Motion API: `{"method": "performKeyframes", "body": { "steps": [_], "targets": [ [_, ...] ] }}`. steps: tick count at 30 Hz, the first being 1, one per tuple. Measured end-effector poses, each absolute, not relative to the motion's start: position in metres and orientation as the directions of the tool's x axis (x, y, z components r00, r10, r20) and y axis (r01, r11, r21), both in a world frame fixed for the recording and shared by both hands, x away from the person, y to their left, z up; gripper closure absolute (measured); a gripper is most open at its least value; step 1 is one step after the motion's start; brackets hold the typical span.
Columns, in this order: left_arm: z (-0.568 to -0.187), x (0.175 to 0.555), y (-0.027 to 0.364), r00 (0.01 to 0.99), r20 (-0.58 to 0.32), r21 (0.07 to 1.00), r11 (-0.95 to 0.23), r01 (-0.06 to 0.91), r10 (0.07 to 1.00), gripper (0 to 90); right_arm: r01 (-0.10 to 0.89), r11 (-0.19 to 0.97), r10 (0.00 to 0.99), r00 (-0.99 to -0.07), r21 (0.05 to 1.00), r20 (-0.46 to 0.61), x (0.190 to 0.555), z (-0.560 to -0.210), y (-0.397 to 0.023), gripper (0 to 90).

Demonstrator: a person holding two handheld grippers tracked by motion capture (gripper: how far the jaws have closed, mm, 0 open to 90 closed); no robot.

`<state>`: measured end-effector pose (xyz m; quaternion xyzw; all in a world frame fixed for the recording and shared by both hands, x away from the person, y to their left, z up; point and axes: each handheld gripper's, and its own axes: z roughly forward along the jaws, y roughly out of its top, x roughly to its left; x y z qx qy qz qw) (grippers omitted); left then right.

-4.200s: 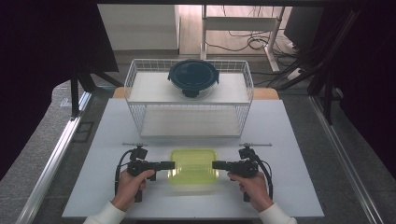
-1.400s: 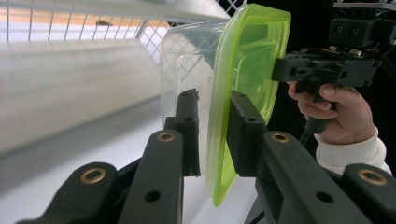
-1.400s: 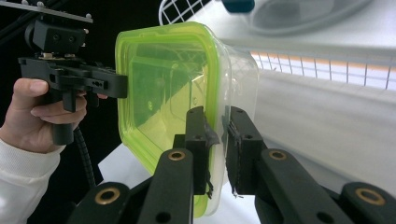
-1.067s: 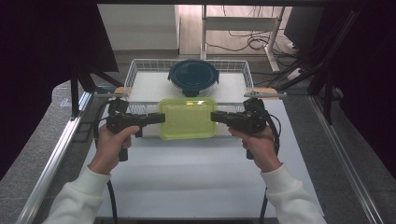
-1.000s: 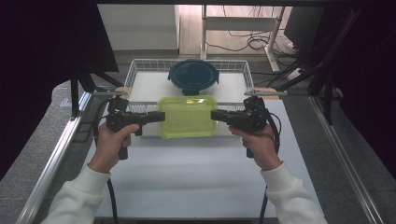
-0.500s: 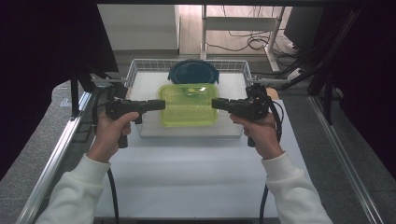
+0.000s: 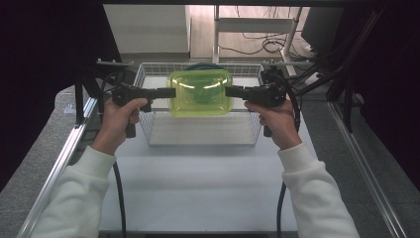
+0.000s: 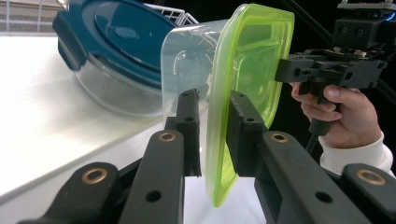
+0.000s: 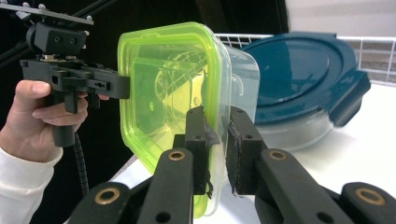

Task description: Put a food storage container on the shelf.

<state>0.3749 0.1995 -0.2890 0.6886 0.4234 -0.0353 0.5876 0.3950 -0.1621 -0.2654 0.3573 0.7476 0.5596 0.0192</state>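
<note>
A clear container with a lime-green lid (image 7: 200, 91) hangs in the air above the wire basket (image 7: 148, 130), held from both sides. My left gripper (image 7: 170, 92) is shut on the lid's left rim, and my right gripper (image 7: 230, 91) is shut on its right rim. In the left gripper view the jaws (image 8: 212, 100) pinch the green lid's edge (image 8: 254, 60), with the right gripper (image 8: 327, 70) on the far edge. In the right gripper view the jaws (image 9: 217, 121) clamp the rim of the green lid (image 9: 159, 84). A round container with a dark blue lid (image 9: 299, 70) sits in the basket behind it.
The white wire basket stands at the table's far middle, its bottom bare in front of the blue-lidded container (image 8: 116, 32). The white tabletop (image 7: 198, 188) lies between the person's sleeves. Metal rails (image 7: 59, 163) run along both table sides; cables trail from both grippers.
The green-lidded container has risen from the table's front and travelled forward, held by both grippers. Over the last half second it moved farther over the basket, covering the blue lid.
</note>
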Motion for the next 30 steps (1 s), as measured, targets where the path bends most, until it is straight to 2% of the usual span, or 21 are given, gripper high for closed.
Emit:
{"method": "performKeyframes", "body": {
  "steps": [14,21,30],
  "targets": [
    [-0.264,0.429,0.203,0.622,-0.574,0.753,0.045,0.657,0.533,77.0,0.554,0.097,0.577,-0.708,0.827,0.408,0.439,-0.240,-0.158,79.6],
    [-0.272,0.453,0.202,0.582,-0.630,0.708,0.073,0.702,0.514,76.7,0.617,0.065,0.581,-0.662,0.784,0.473,0.462,-0.247,-0.162,79.5],
    [-0.282,0.476,0.204,0.510,-0.717,0.641,0.161,0.750,0.475,75.6,0.715,-0.052,0.543,-0.566,0.697,0.621,0.487,-0.259,-0.165,75.9]
  ]
}}
